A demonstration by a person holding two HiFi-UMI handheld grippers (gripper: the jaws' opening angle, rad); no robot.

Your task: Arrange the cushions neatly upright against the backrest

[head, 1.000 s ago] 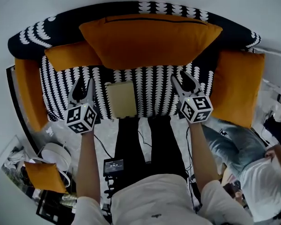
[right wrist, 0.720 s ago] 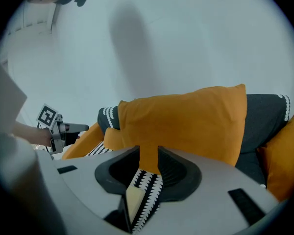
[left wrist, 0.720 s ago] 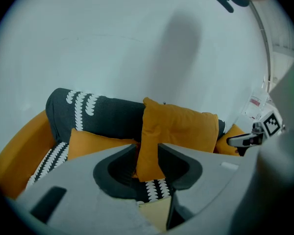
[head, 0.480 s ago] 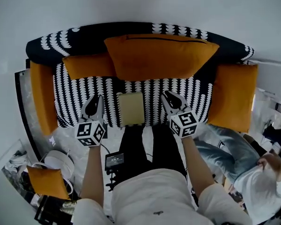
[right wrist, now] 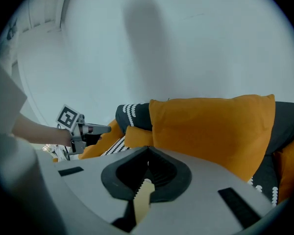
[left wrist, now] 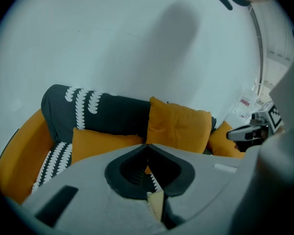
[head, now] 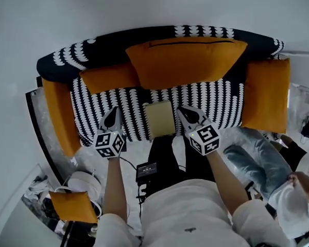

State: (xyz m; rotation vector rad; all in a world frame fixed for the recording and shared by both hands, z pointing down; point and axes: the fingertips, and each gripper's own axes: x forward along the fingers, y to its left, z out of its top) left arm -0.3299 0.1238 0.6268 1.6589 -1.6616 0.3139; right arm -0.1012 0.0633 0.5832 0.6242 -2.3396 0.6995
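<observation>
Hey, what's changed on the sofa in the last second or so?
The left gripper and the right gripper both closed their jaws, empty; the right one edged in toward the pale cushion. Nothing was picked up. The large orange cushion, the small orange cushion and the sofa stayed put.

A large orange cushion (head: 185,60) stands upright against the backrest (head: 108,48) of the black, white-patterned sofa (head: 206,99), with a dark seam along its top edge. A smaller orange cushion (head: 107,77) leans on the backrest to its left, and their ends meet. A left-end cushion (head: 59,116) and a right-end cushion (head: 265,94), both long and orange, stand at the sofa's two ends. A small pale yellow cushion (head: 159,119) lies flat at the seat's front edge. Another orange floor cushion (head: 72,206) lies off the sofa, at lower left.
</observation>
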